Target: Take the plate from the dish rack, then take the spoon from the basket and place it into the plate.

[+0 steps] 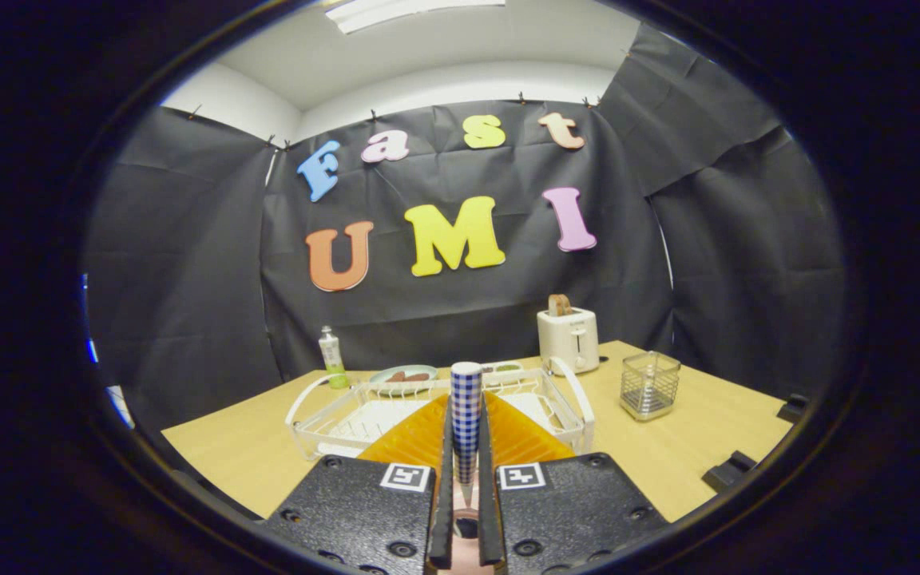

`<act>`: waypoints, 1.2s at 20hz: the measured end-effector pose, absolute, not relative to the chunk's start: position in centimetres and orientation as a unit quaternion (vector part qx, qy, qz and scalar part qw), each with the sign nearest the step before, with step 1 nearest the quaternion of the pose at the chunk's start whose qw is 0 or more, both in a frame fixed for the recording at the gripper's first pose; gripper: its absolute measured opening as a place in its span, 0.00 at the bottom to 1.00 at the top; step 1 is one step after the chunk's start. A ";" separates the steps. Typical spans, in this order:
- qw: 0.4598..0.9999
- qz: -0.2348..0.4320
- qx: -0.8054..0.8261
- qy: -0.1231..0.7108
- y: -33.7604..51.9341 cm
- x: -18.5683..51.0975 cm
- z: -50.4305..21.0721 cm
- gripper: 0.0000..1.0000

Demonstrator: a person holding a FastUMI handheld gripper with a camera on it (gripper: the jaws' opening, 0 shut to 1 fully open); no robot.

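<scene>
Checked blue-and-white spoon handle (466, 415): upright, clamped between both fingers of the gripper (466, 479). White wire dish rack (436, 411): on the wooden table (252, 455), just beyond the fingers. Plate (404, 374): behind the rack, apparently lying flat on the table with something brown on it. Wire basket (649, 385): right of the rack. White toaster (568, 339) and bottle (332, 358): near the back edge.
</scene>
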State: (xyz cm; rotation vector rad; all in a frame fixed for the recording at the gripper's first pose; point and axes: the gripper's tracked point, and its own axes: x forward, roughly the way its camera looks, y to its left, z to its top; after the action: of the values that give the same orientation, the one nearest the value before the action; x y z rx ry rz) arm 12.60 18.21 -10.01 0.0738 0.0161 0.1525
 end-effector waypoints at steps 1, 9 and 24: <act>0.996 0.077 0.040 0.016 18.5 12.6 -10.9 0.18; 0.998 0.059 -0.006 0.021 18.0 11.7 -12.3 0.20; 0.998 0.047 -0.027 -0.020 11.6 5.1 -4.0 1.00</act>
State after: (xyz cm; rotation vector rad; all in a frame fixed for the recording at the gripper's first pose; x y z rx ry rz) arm 5.14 11.62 -4.05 -0.0540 -0.0394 0.0941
